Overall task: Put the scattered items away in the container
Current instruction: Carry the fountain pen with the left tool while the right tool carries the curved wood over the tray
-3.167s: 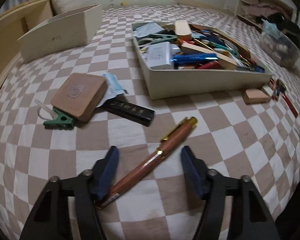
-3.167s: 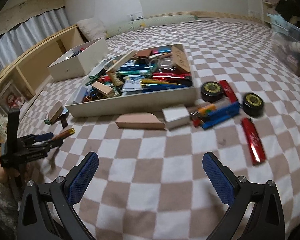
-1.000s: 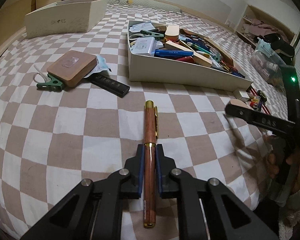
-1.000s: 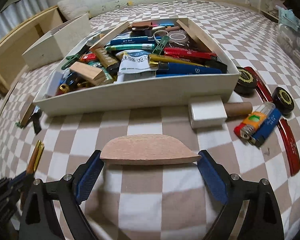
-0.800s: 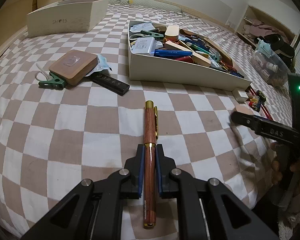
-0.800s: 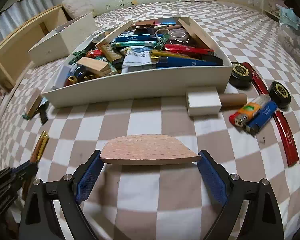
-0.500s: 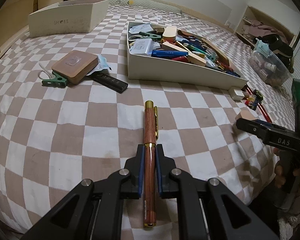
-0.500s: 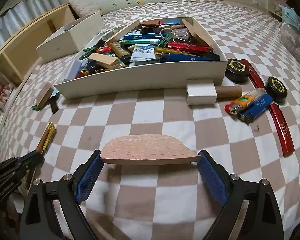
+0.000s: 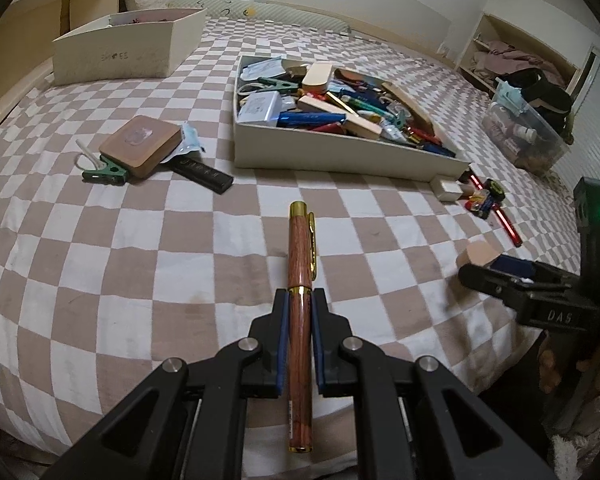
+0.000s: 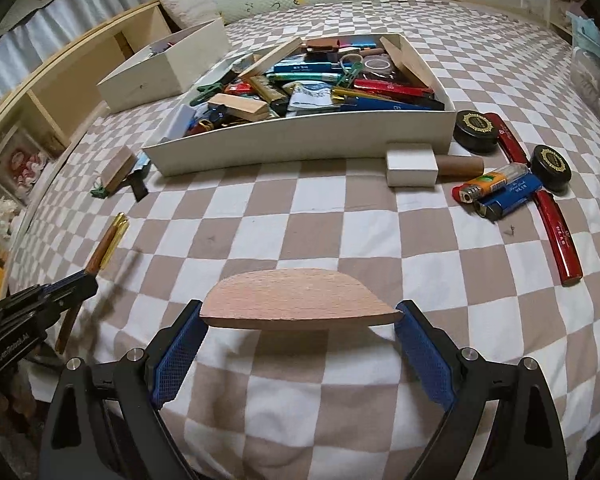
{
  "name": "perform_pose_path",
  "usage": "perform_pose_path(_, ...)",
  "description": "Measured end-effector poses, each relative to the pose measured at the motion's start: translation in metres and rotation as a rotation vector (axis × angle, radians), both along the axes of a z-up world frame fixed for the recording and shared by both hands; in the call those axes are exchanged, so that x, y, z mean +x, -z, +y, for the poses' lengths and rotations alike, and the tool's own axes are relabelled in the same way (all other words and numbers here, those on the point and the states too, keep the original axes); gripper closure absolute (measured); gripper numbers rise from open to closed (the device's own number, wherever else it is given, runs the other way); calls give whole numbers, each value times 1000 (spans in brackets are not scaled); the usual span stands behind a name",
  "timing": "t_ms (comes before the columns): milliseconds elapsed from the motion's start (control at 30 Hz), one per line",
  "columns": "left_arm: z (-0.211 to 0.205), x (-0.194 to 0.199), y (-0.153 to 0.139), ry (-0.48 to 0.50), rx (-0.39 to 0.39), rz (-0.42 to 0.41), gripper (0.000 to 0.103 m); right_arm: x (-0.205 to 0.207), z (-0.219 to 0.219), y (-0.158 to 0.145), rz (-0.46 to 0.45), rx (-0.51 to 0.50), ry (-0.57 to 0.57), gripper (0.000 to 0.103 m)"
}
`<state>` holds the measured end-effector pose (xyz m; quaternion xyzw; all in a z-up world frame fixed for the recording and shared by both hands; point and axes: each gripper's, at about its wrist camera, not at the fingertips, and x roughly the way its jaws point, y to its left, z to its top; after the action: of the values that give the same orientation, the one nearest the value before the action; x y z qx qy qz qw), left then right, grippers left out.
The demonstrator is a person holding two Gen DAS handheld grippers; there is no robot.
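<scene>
Holding two things at once, we have the left gripper (image 9: 299,300) clamped on the wooden pen (image 9: 300,276) and the right gripper (image 10: 300,320) closed on the ends of the flat wooden piece (image 10: 300,300), both lifted clear of the checkered bedspread (image 9: 140,240). The pen looks light and rigid, with a polished barrel we judge to be slippery; the blue pads (image 9: 282,340) pinch it just behind the gold middle ring, so the capped end with its clip juts forward along the fingers and the tail runs back between them. That hold seems fair, though a smooth round barrel could slide or swivel if the hand tips. The wooden piece, half-moon shaped, also reads as light and stiff, with a matte surface that should grip well; it spans crosswise between the right pads (image 10: 176,352), its straight edge toward us and its curved edge away. The container (image 10: 300,136), already heaped with pens, blocks and clips, sits ahead of both grippers and well apart from them. Loose lighters (image 10: 496,192), two black round tins (image 10: 476,128), a white box (image 10: 411,166) and a red strip (image 10: 556,232) lie just beside its right end, and a brown case (image 9: 140,146) with a green clip (image 9: 106,172) rests off its left side.
</scene>
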<state>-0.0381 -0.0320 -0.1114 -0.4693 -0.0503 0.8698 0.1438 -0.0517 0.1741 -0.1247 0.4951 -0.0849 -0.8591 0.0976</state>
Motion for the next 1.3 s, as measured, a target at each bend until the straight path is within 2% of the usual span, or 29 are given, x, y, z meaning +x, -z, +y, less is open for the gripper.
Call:
perform_pose_path(267,10,-20,-26,29,24,51,92,-5,5,-26,51,-23,-8,9)
perform_pose_path(667,37,-86,-63,88,41,146,92,-34,29,-41,85,-29,26,9)
perform_pose_path(1000,22,-156,-74,19,48,160,92,-67,40,-52,122,-43,48,9)
perform_pose_path(1300,4,-224,-58,-53,-30,133,92,-87,41,-41,102,-49,52,9)
